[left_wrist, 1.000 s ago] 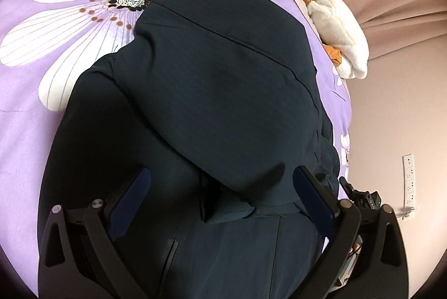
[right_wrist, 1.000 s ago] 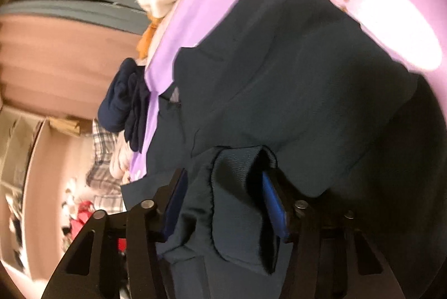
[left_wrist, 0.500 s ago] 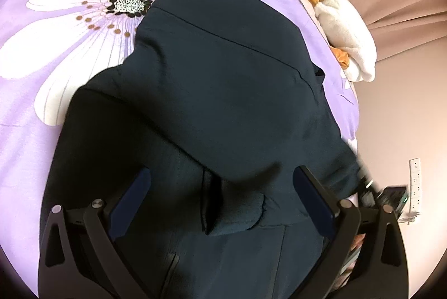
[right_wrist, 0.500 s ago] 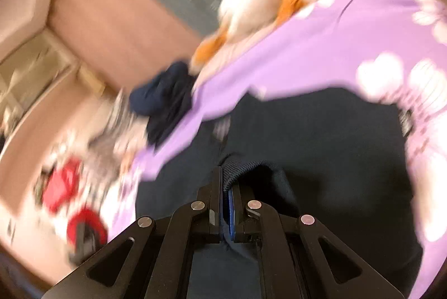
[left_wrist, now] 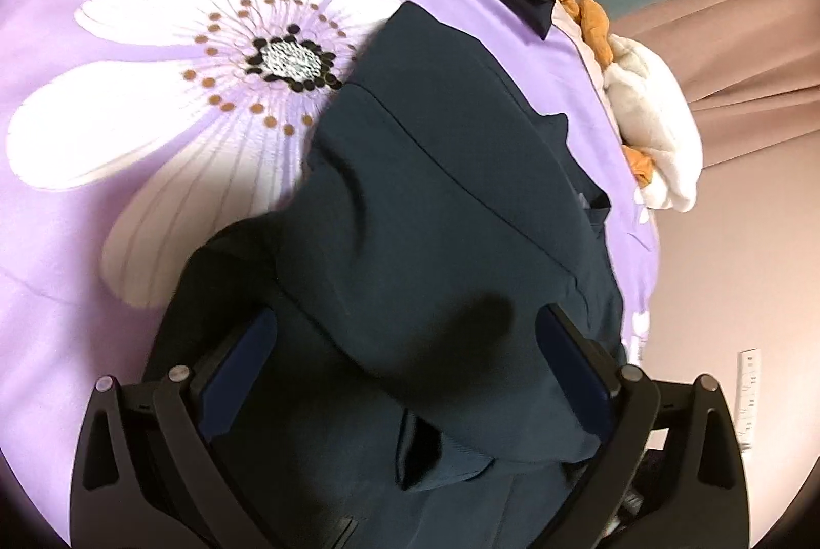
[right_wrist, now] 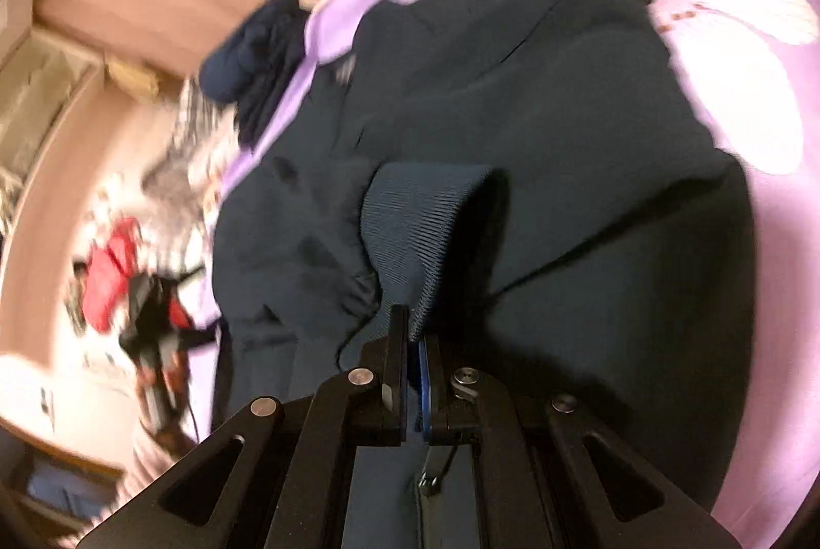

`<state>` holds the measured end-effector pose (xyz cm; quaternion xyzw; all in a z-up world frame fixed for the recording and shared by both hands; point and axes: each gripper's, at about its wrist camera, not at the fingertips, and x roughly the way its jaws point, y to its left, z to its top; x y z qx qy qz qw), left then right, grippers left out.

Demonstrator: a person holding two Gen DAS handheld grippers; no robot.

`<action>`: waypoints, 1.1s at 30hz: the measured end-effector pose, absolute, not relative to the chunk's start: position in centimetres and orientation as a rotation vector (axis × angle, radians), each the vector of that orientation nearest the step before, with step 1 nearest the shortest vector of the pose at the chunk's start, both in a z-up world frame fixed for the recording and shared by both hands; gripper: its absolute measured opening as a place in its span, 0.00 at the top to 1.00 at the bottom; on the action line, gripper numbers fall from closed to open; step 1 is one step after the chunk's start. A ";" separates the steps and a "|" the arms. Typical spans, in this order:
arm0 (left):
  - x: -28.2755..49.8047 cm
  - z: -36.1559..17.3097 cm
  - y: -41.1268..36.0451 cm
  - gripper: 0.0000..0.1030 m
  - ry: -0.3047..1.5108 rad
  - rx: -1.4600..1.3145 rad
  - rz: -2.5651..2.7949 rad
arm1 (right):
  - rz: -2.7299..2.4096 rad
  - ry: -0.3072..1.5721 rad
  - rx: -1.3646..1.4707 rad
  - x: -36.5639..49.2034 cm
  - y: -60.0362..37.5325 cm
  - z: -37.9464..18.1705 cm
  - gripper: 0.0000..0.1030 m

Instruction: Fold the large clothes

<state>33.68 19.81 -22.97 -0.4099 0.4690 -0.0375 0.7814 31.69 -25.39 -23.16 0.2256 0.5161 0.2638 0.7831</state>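
Your right gripper [right_wrist: 414,333] is clamped tight on the ribbed cuff [right_wrist: 425,216] of the dark navy jacket [right_wrist: 538,128], lifting it clear. Your left gripper [left_wrist: 405,333] has its jaws wide and easing inward, jacket cloth bunched between them, pads not pressing. The jacket sprawls across the purple flowered bedsheet [left_wrist: 102,139], a white and orange plush toy [left_wrist: 651,128] near its far edge.

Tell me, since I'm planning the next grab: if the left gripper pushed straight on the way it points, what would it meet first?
Most likely the dark navy jacket lying on the purple sheet: the left gripper has its jaws wide, closing slightly, with the fabric just ahead.
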 end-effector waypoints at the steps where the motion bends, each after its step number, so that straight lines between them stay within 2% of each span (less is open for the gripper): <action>1: 33.9 -22.9 19.8 0.11 1.014 -0.877 -0.080 | 0.554 1.133 0.422 31.8 -24.5 -23.1 0.95; 4: 34.0 -22.7 19.8 0.11 1.009 -0.879 -0.092 | 0.501 1.126 0.454 32.3 -25.3 -22.7 0.95; 8: 33.4 -22.6 20.0 0.11 1.007 -0.894 -0.120 | 0.423 1.076 0.550 30.5 -27.7 -22.0 0.65; 10: 33.3 -22.7 19.9 0.11 1.012 -0.893 -0.143 | 0.397 1.042 0.602 29.4 -28.7 -22.3 0.62; 13: 33.6 -23.2 19.3 0.09 1.019 -0.937 -0.184 | 0.375 1.012 0.722 29.3 -29.4 -23.2 0.50; 14: 33.8 -23.2 19.1 0.09 1.017 -0.933 -0.169 | 0.371 1.010 0.749 29.5 -29.2 -23.6 0.50; 18: 34.4 -23.2 18.8 0.10 0.998 -0.954 -0.160 | 0.395 0.976 0.871 31.1 -27.8 -24.3 0.50; 19: 34.5 -23.2 18.8 0.15 0.995 -0.958 -0.155 | 0.421 0.976 0.903 31.3 -27.3 -24.4 0.50; 20: 34.5 -23.2 18.9 0.26 0.992 -0.958 -0.146 | 0.432 0.995 0.914 31.5 -26.8 -24.6 0.50; 21: 34.6 -23.3 18.9 0.29 0.996 -0.958 -0.138 | 0.444 1.009 0.918 31.4 -26.4 -24.7 0.50; 23: 34.7 -23.4 19.1 0.30 0.997 -0.964 -0.139 | 0.478 1.046 0.929 31.3 -25.7 -25.0 0.64; 25: 34.6 -23.4 19.2 0.31 0.994 -0.954 -0.141 | 0.503 1.078 0.954 31.2 -25.5 -25.4 0.73; 26: 34.6 -23.4 19.3 0.34 0.992 -0.945 -0.137 | 0.500 1.081 0.967 31.1 -25.6 -25.5 0.83; 28: 34.6 -23.5 19.3 0.50 0.998 -0.924 -0.131 | 0.480 1.061 0.949 31.1 -25.5 -25.1 0.91; 29: 34.6 -23.5 19.4 0.56 1.002 -0.911 -0.123 | 0.470 1.047 0.928 31.0 -25.5 -24.8 0.92; 30: 34.6 -23.6 19.5 0.70 1.003 -0.902 -0.114 | 0.456 1.021 0.885 31.1 -25.3 -23.9 0.92; 31: 34.6 -23.6 19.7 0.76 1.003 -0.898 -0.110 | 0.450 0.999 0.861 31.1 -25.3 -23.2 0.93; 33: 34.7 -23.5 20.0 0.77 0.991 -0.895 -0.103 | 0.426 0.937 0.808 31.6 -25.5 -21.4 0.93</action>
